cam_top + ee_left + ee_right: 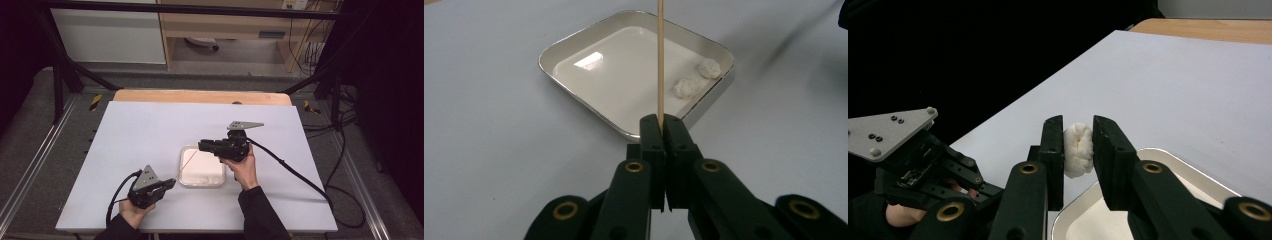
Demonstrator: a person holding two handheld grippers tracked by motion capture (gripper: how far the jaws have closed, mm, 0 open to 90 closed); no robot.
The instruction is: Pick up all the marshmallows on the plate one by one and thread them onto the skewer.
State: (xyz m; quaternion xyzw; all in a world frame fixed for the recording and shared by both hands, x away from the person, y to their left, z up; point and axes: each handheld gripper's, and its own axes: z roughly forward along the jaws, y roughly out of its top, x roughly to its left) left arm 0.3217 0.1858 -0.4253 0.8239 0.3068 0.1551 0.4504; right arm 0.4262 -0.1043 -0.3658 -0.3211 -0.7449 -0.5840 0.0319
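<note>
L gripper (663, 131) clamped tight on skewer (660, 60), tip aimed over tray (574, 92). R gripper (1078, 145) pinches white dough ball (1078, 149) above tray's left rim. Risk: skewer hits off-centre, ball splits or slips out.

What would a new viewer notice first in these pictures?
Probably the thin wooden skewer, clamped in the left gripper and pointing over the shallow tray. Next, the white lump pinched between the right gripper's fingers above the tray's edge. Two more lumps lie in the tray.
</note>
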